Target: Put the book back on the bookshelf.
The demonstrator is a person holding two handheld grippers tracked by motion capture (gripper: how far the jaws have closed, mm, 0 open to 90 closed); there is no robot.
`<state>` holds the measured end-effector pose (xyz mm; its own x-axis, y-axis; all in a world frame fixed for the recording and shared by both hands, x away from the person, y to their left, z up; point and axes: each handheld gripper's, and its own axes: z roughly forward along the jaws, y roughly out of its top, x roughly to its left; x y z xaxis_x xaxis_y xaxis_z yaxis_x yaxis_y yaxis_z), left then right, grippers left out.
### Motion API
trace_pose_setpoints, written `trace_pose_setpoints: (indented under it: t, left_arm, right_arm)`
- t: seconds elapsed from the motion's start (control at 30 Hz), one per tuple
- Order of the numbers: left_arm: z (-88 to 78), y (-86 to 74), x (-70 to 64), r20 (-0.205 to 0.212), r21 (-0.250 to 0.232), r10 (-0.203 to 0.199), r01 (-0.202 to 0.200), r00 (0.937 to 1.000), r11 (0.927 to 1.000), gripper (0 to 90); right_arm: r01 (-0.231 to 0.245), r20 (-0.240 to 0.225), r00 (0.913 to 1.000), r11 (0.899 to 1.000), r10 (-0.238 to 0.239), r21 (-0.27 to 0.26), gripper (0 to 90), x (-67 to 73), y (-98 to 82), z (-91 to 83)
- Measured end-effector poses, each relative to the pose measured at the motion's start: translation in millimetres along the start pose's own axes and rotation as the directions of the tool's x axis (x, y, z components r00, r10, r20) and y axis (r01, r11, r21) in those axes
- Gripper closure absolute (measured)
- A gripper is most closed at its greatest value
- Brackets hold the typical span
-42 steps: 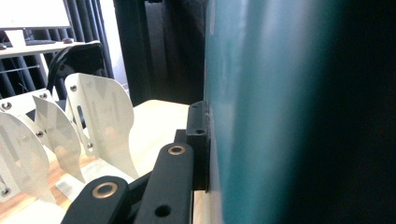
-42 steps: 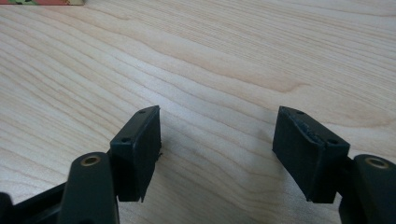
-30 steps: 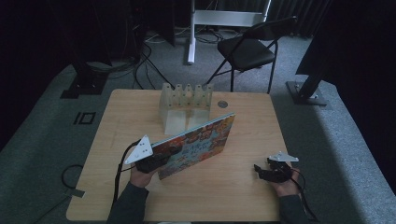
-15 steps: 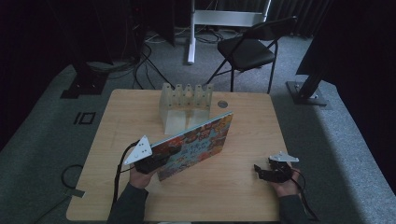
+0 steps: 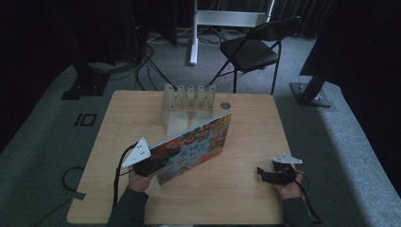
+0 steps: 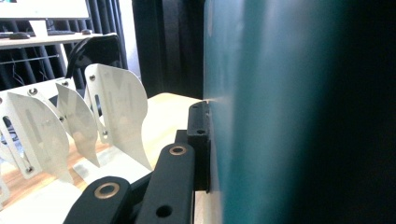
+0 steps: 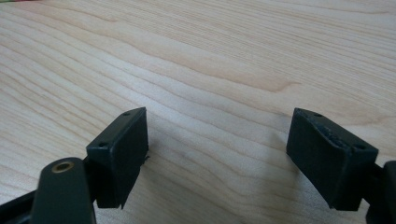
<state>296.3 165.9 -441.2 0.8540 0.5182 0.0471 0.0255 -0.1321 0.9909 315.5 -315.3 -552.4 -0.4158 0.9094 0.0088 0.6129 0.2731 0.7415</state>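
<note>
— Where do we stand with the book?

— Our left gripper has it pinched by the near corner, jaws closed tight on the cover. In the left gripper view the pad lies flat against the teal cover. The book stands on edge on the table, slanting from our left hand up toward the white rack, its far corner close to the rack's front.

— And the right gripper?

— Resting on the table well to the right, apart from the book. Its jaws have just been opening and now stand wide, with nothing between them but bare wood.

— So the job, as we read it, is getting the book into one of the rack's slots.

— That's our judgement. To do it well, we'd keep the book upright and line its spine up with a gap between two dividers before pushing — a slanted entry would likely catch on a plate.

— One corner grip seems thin for a wide book.

— It does; the free end may sag or swing. We'd bring the open right gripper over to steady the far edge, then slide slowly — and hold the rack's base from skidding if it shifts.
</note>
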Motion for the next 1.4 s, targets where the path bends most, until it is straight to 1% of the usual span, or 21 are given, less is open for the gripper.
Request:
trace_pose_setpoints:
  t: [0.47,0.93,1.4]
  left_arm:
    - [-5.0,-0.6,0.6,-0.017,0.002,-0.004,0.004,0.9998,1.0,80.7]
    - [-9.8,-1.2,1.9,-0.039,0.001,-0.023,0.023,0.999,0.9997,80.7]
    - [-17.0,-1.3,3.1,-0.061,0.005,-0.032,0.032,0.9976,0.9995,80.7]
  right_arm:
    - [0.003,-0.001,1.0,1.0,-0.003,0.002,19.5,0.0,0.0,0.1]
    - [0.005,-0.003,1.0,1.0,-0.005,0.002,19.0,0.0,0.1,0.3]
    - [0.005,-0.003,1.0,1.0,-0.005,0.002,19.0,0.0,0.1,0.3]
